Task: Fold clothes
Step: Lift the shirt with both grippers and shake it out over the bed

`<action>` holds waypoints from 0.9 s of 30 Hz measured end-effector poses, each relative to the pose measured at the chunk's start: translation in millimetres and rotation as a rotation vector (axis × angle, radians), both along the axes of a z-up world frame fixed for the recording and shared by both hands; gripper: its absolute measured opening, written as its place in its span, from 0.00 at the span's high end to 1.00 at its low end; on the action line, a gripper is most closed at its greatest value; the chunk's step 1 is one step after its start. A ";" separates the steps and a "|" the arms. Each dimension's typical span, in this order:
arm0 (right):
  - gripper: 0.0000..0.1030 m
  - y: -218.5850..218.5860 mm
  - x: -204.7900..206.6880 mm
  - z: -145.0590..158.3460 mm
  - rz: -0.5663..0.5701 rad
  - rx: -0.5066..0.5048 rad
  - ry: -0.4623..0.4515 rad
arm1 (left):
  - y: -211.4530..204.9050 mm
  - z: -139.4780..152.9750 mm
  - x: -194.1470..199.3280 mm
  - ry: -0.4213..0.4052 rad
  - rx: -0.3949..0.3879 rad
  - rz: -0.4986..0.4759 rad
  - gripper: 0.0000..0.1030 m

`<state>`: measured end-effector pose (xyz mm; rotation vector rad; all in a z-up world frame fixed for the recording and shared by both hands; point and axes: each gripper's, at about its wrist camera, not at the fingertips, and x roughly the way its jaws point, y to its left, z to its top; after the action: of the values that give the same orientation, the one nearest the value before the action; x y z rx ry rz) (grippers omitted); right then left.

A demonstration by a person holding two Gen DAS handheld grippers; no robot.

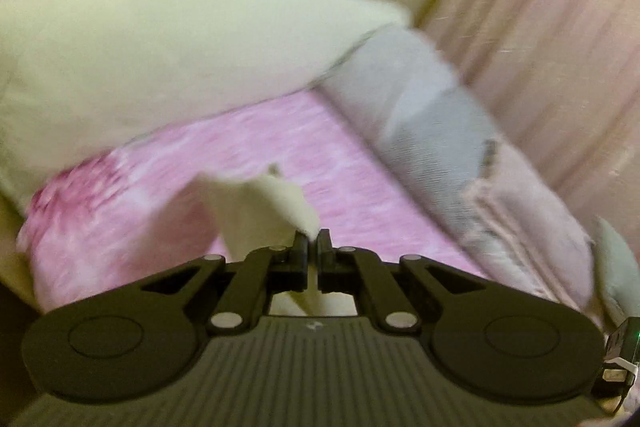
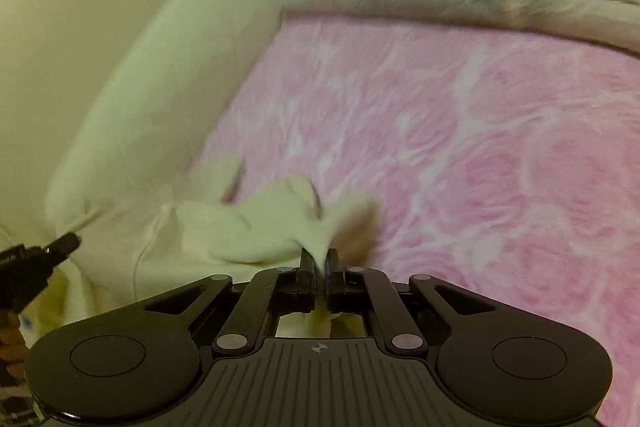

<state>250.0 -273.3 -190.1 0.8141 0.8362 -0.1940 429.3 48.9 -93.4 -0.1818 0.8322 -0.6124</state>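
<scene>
Both the left gripper (image 1: pixel 313 239) and right gripper (image 2: pixel 320 258) pinch the cream cloth (image 2: pixel 256 223) tight; lift evenly over the pink bed (image 2: pixel 460 147).

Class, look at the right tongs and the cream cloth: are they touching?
Touching. The right wrist view shows the right tongs shut on a bunched fold of the cream cloth, which passes between the jaws.

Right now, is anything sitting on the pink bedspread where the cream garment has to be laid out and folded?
Nothing visible does. Both tools, left and right, are shut on the cream garment. The pink bedspread ahead shows bare; the pillow and grey-pink bedding lie along its edges.
</scene>
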 end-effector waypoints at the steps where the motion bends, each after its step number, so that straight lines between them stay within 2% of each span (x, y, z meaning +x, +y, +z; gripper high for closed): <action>1: 0.98 -4.6 -19.0 11.4 -0.034 -0.001 -0.026 | -9.6 11.6 -11.3 -0.022 -0.015 -0.031 0.99; 6: 0.98 -28.1 -144.6 83.1 -0.230 -0.084 -0.162 | -72.3 65.4 -88.4 -0.098 -0.127 -0.233 0.99; 13: 0.98 -30.7 -334.5 200.7 -0.493 -0.364 -0.314 | -174.5 133.0 -215.1 -0.168 -0.328 -0.548 0.99; 15: 0.98 -28.2 -378.2 229.5 -0.547 -0.438 -0.342 | -203.5 149.7 -252.2 -0.154 -0.391 -0.630 0.99; 17: 0.97 -26.3 -408.6 244.6 -0.583 -0.472 -0.348 | -231.4 151.0 -280.3 -0.095 -0.415 -0.668 0.99; 18: 0.97 -28.0 -417.9 244.7 -0.582 -0.466 -0.323 | -245.4 151.4 -294.1 -0.065 -0.427 -0.687 0.98; 19: 0.97 -30.0 -426.8 244.2 -0.579 -0.459 -0.297 | -258.7 146.1 -306.2 -0.037 -0.385 -0.687 0.97; 20: 0.79 -33.4 -436.2 238.0 -0.597 -0.430 -0.244 | -272.0 140.4 -318.0 -0.010 -0.338 -0.685 0.97; 21: 0.40 -31.7 -444.7 230.8 -0.611 -0.413 -0.217 | -281.1 131.4 -329.6 0.008 -0.271 -0.666 0.97; 22: 0.21 -29.5 -453.2 223.5 -0.624 -0.397 -0.191 | -289.7 122.3 -341.2 0.024 -0.202 -0.645 0.96; 23: 0.11 -27.4 -461.7 216.3 -0.637 -0.382 -0.166 | -291.0 112.5 -351.8 0.019 -0.144 -0.639 0.96; 25: 0.11 -23.5 -479.6 202.9 -0.633 -0.346 -0.111 | -288.7 92.2 -372.4 0.007 -0.023 -0.628 0.95; 27: 0.11 -14.6 -494.2 185.9 -0.642 -0.315 -0.003 | -283.3 68.9 -388.0 0.024 0.093 -0.637 0.93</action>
<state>-244.2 -287.9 -4.2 0.7601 0.4989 -0.8694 41.3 -234.3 -24.5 0.1718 0.9419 -1.1660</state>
